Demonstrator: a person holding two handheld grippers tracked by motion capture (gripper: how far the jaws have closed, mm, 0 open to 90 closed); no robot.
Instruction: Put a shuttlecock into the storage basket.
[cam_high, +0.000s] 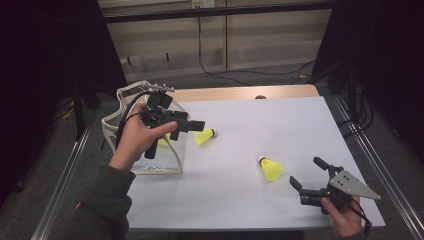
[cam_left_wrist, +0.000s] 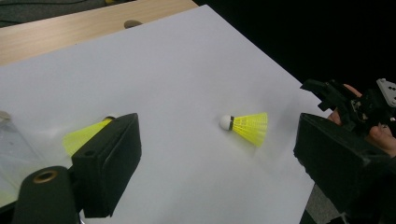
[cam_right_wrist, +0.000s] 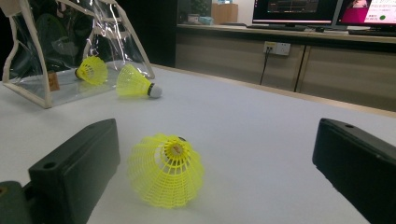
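Three yellow shuttlecocks are in play. One (cam_high: 271, 169) (cam_left_wrist: 247, 128) (cam_right_wrist: 166, 170) lies on the white table (cam_high: 260, 125), just left of my right gripper (cam_high: 307, 172) (cam_right_wrist: 217, 140), which is open and low over the table with nothing held. Another (cam_high: 205, 135) (cam_right_wrist: 135, 84) lies beside a clear bag (cam_high: 120, 125) (cam_right_wrist: 46, 70); in the left gripper view this shuttlecock (cam_left_wrist: 84, 135) is partly hidden behind a jaw. The third (cam_high: 162, 142) (cam_right_wrist: 92, 70) sits inside the bag. My left gripper (cam_high: 197, 125) (cam_left_wrist: 217, 154) hovers open and holds nothing, above the bag's right edge.
The bag stands at the table's left edge. A wooden strip (cam_high: 240, 93) runs along the far edge. Cables (cam_high: 225, 72) lie on the floor beyond. Metal rails (cam_high: 365, 145) flank the table on both sides. Monitors (cam_right_wrist: 299, 9) stand on a counter far off.
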